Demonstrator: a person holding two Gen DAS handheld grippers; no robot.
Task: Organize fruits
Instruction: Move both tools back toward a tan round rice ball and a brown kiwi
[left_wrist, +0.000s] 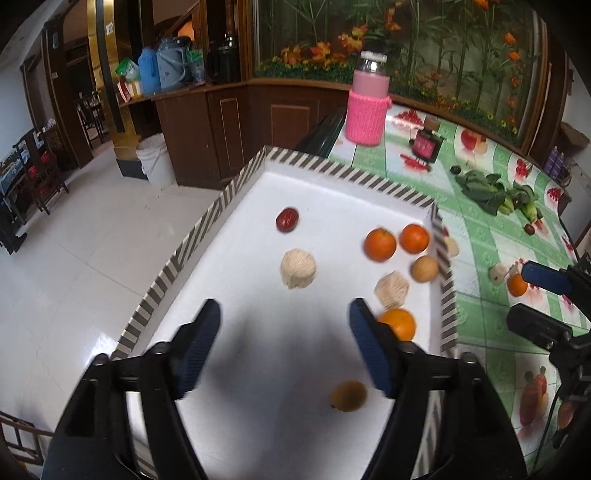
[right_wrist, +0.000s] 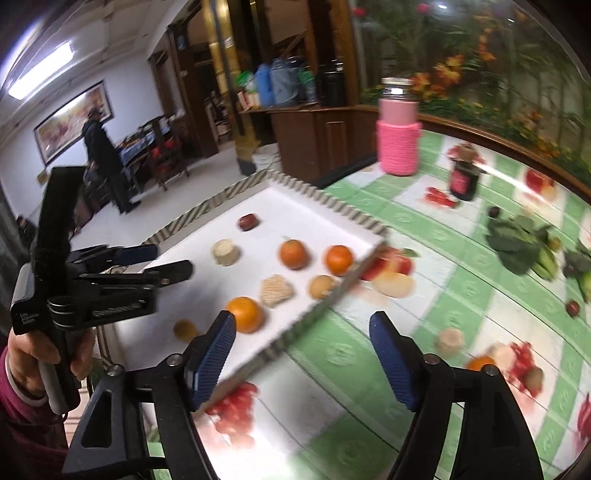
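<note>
Tablecloth (right_wrist: 461, 258) green | tray (left_wrist: 303, 162) fruit | L tool (left_wrist: 284, 347) wide, R tool (right_wrist: 303, 354) wide | bystander (right_wrist: 103, 155) R-cam only

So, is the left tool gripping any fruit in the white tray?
No, the left tool is open above the white striped-rim tray, with nothing between its blue pads.

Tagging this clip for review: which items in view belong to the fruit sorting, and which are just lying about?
Job items: white tray; oranges in it; red fruit; orange still on the tablecloth; left gripper and right gripper, both open and empty.

Lying about: pink-sleeved bottle; dark jar; leafy greens; white bucket.
</note>
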